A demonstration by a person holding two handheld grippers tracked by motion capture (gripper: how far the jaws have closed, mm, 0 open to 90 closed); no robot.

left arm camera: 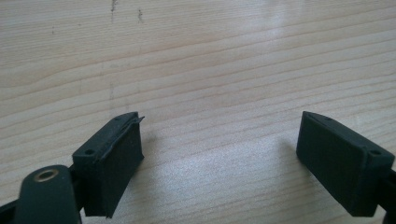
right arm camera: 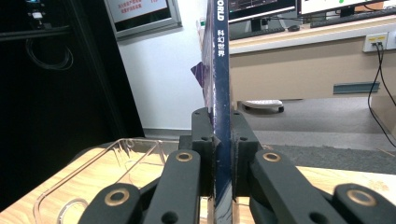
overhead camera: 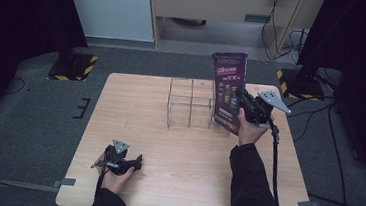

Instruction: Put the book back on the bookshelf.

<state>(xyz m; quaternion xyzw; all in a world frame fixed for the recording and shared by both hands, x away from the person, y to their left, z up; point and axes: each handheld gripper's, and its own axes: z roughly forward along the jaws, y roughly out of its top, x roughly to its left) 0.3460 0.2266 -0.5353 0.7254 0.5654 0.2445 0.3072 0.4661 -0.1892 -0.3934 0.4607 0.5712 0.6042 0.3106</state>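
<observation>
The right gripper (overhead camera: 244, 102) clamps its fingers (right arm camera: 243, 154) on the thin purple magazine (overhead camera: 228, 89), upright just beside the clear acrylic divider rack (overhead camera: 190, 102). Best lower it straight, spine vertical, into a slot. The left gripper (overhead camera: 133, 162) rests open on the wooden counter (overhead camera: 167, 147).

left gripper (left arm camera: 219, 154): jaws wide apart, nothing between | below: bare wooden table (left arm camera: 210, 60), seemingly close, contact unclear
</observation>
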